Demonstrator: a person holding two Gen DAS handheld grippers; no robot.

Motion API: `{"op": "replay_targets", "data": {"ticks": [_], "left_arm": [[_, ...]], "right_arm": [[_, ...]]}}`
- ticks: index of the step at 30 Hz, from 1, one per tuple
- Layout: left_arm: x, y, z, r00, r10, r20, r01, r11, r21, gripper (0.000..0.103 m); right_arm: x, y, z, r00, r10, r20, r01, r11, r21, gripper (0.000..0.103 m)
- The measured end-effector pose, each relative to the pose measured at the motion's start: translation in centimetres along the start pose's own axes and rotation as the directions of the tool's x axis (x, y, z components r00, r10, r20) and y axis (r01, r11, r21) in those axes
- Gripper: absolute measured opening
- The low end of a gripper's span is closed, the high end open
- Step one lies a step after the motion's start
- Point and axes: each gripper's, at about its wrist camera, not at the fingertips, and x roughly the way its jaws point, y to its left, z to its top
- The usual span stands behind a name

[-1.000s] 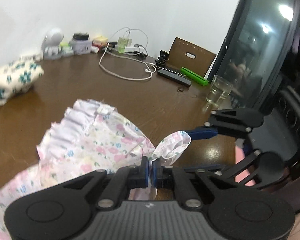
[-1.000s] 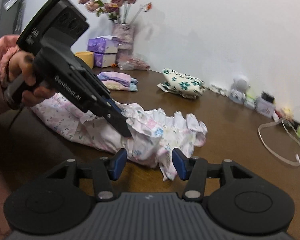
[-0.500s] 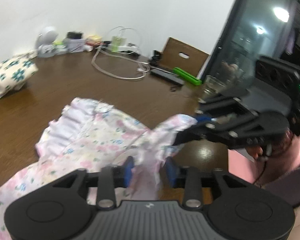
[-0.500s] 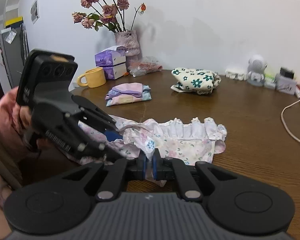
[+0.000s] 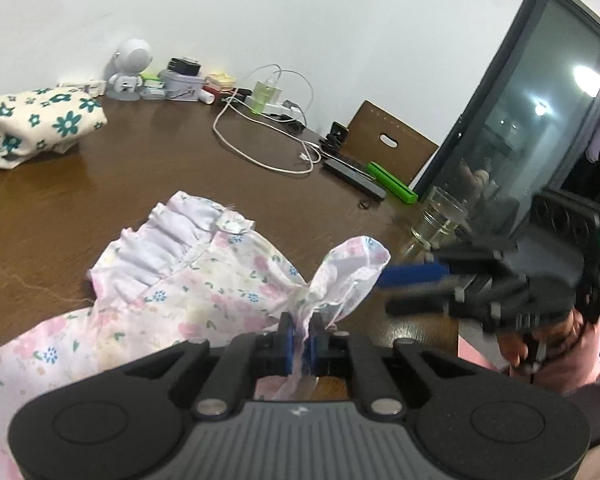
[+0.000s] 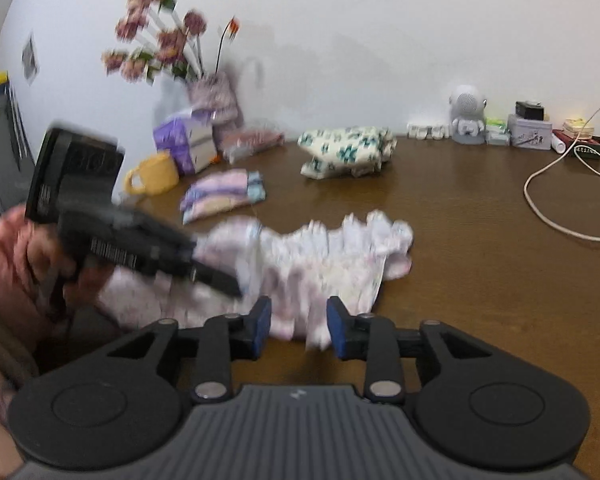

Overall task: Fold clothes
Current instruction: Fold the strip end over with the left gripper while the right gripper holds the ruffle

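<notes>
A pink floral garment with a ruffled waistband lies crumpled on the brown table. My left gripper is shut on a bunched corner of it and holds that fabric up. My right gripper is open, just above the garment's near edge, holding nothing. In the left wrist view the right gripper hovers to the right of the pinched corner. In the right wrist view the left gripper's fingers press into the garment's left part.
A folded cream garment with green flowers lies far left. Folded pastel clothes, a yellow mug, tissue packs and a flower vase stand at the back. A white cable, chargers, small boxes and a glass line the far edge.
My left gripper has closed on the garment's corner again. My right gripper has let go of the fabric, opened and pulled back to the right.
</notes>
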Motion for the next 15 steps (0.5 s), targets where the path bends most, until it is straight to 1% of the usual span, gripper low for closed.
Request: {"op": "replay_targets", "data": {"ticks": [2,4,6,8,10,12,15], "left_arm": [[0.1,-0.1,0.0,1.0,-0.008,-0.002,0.008,1.0,-0.004,0.006],[0.2,-0.4,-0.1,1.0,-0.011,-0.005,0.011,1.0,0.008,0.006],[0.2,-0.9,-0.2,1.0,-0.014,-0.009,0.015,1.0,0.022,0.006],[0.1,-1.4,-0.4,1.0,-0.017,-0.014,0.018,0.998,0.053,0.006],[0.0,-1.9,-0.6,1.0,-0.021,-0.02,0.022,0.996,0.081,0.006],[0.0,-2.1,-0.9,0.999,-0.022,-0.028,0.025,0.994,0.106,0.006],[0.0,-2.1,-1.3,0.999,-0.025,-0.044,0.03,0.992,0.12,0.007]], "right_arm": [[0.6,1.0,-0.7,0.999,-0.037,-0.024,0.036,0.998,-0.045,0.034],[1.2,2.1,-0.8,0.994,-0.106,-0.001,0.105,0.989,-0.105,0.034],[1.7,2.7,-0.6,0.992,-0.127,0.027,0.129,0.982,-0.135,0.034],[2.1,2.9,-0.2,0.993,-0.115,0.041,0.119,0.982,-0.143,0.034],[2.7,2.6,0.1,0.994,-0.1,0.033,0.103,0.985,-0.137,0.034],[3.1,1.8,0.0,0.999,-0.031,0.018,0.032,0.996,-0.089,0.034],[3.6,-0.1,-0.3,0.999,0.042,0.008,-0.042,0.999,0.007,0.034]]}}
